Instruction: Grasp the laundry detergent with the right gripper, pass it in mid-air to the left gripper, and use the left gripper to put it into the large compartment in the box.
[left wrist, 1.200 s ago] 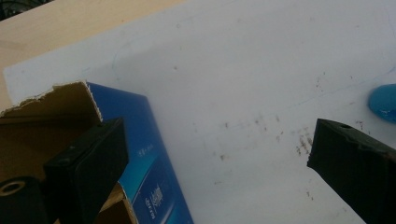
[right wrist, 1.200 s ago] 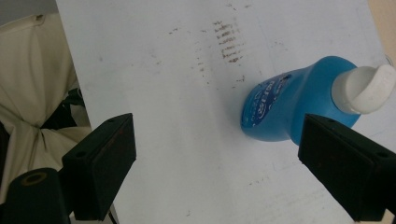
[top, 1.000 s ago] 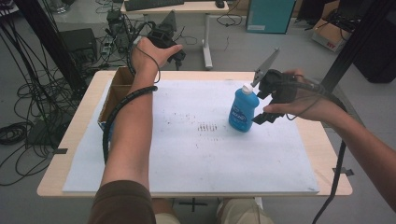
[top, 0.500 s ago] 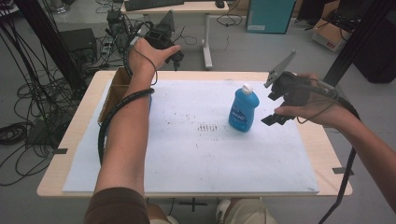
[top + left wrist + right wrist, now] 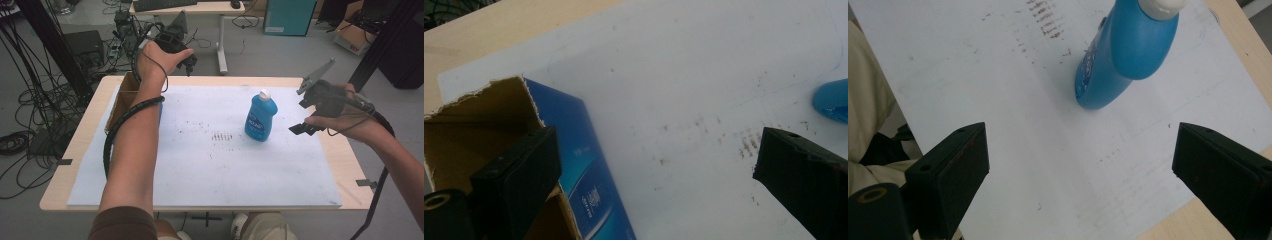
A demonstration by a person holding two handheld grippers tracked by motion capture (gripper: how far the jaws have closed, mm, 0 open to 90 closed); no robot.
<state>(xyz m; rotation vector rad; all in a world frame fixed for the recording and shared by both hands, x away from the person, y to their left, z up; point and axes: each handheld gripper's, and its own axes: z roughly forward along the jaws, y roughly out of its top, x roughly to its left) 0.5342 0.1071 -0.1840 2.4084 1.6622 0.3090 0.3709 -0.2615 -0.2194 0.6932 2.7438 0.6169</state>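
A white sheet (image 5: 200, 170) covers the wooden table (image 5: 345, 165) beneath the left gripper (image 5: 659, 175) and the right gripper (image 5: 1080, 170). Dark smudges (image 5: 221, 136) mark the sheet between the two. A desk (image 5: 200, 7) stands beyond the left gripper, with tangled cables (image 5: 30, 115) on the floor to its outer side. A teal cabinet (image 5: 287, 17) stands well beyond the right gripper.

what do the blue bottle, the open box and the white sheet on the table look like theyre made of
Blue bottle: likely plastic, smooth and slightly glossy, with a white cap; soft highlights show in the right gripper view.
Open box: cardboard, brown matte inside with a torn ragged edge, outside printed glossy blue.
White sheet: looks like paper or thin board, matte, marked with dark specks; which one is unclear.
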